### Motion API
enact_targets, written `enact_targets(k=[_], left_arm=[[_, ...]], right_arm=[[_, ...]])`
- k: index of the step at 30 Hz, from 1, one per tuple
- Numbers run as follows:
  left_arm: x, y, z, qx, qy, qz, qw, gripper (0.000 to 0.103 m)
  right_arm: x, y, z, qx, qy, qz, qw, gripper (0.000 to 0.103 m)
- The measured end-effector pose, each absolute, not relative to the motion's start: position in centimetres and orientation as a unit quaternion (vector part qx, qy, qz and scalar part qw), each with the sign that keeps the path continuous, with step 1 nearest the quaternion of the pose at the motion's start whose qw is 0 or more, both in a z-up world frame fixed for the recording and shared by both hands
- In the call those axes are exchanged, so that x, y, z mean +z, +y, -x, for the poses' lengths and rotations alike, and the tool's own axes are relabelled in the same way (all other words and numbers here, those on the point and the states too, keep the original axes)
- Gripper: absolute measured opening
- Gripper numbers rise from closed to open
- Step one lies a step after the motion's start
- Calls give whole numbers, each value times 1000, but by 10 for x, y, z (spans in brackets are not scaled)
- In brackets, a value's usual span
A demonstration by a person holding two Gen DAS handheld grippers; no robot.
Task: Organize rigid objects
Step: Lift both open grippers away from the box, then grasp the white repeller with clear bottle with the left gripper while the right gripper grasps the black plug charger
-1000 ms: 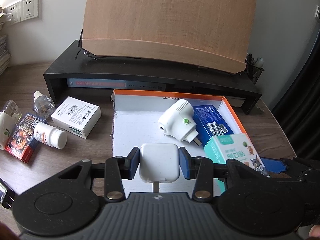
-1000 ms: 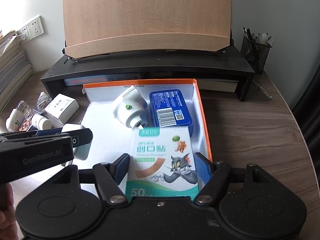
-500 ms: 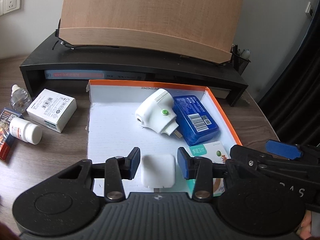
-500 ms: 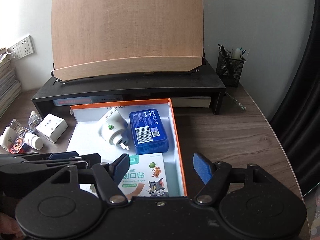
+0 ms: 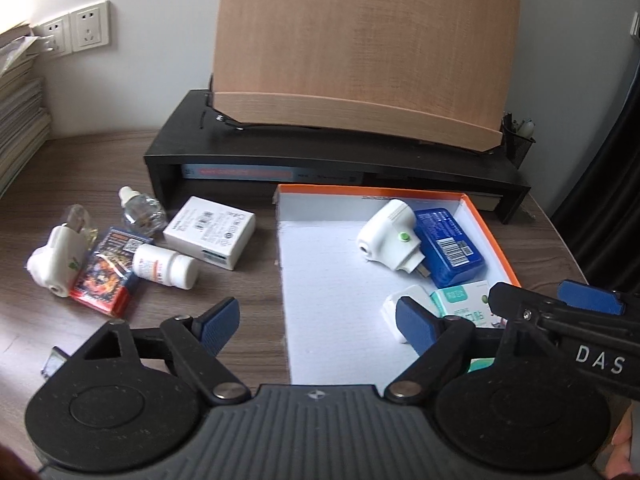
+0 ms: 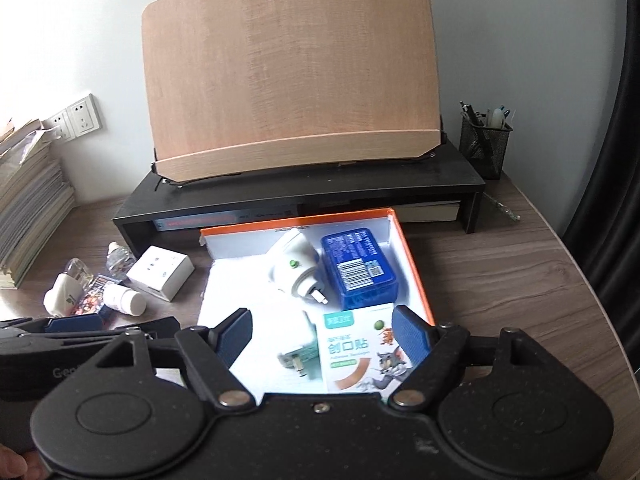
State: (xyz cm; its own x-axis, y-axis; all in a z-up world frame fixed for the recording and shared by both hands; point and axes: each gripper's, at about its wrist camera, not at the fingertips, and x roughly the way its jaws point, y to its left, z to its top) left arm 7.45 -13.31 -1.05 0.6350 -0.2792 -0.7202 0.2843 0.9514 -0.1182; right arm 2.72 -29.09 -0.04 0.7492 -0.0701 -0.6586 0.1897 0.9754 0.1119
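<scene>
An orange-rimmed white box (image 5: 492, 236) (image 6: 416, 276) holds a white plug-in device (image 5: 386, 234) (image 6: 294, 274), a blue tin (image 5: 450, 246) (image 6: 360, 274), a bandage box (image 5: 464, 304) (image 6: 360, 352) and a white square charger (image 5: 402, 304). My left gripper (image 5: 320, 320) is open and empty, above the box's left edge. My right gripper (image 6: 326, 332) is open and empty over the bandage box. On the table to the left lie a white carton (image 5: 210, 232), a pill bottle (image 5: 164, 266), a red card pack (image 5: 106, 276), a clear vial (image 5: 140, 208) and a second white plug-in device (image 5: 58, 256).
A black monitor riser (image 5: 320, 160) with a wooden board (image 5: 360, 52) stands behind the box. A mesh pen cup (image 6: 484, 144) is at the back right. Stacked books (image 6: 28, 200) lie far left. Wall sockets (image 5: 74, 28) are behind.
Both grippers have opened and pulled back. The left one let go of the white charger, the right one the bandage box; both now lie in the box.
</scene>
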Motion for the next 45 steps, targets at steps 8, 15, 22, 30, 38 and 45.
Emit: enact_targets(k=[8,15,22,30,38,45], left_arm=[[-3,-77,-62,-113,394,6,912,94],[-5,-31,-52,-86,394,26,915,95],[-6,3,-45,-66,394,38,916,95],[-11,40,-47,-40,397,48,916,95],[-19,62,-60,-27,402,47,914,95],[-30,72,-93,-27,393,28,919,99]], right_arm=[[0,-239,-29,-25,357,-87,930,91],[-3,-197,-28,6,368,-70,927,91],[-4,-170,-30,25,374,-63,925,91],[-9,-150,-34,36,383,-56,921,91],[-17,-138,-44,43,392,-54,917,91],[-25,-131,-52,44,399,-59,914,91]])
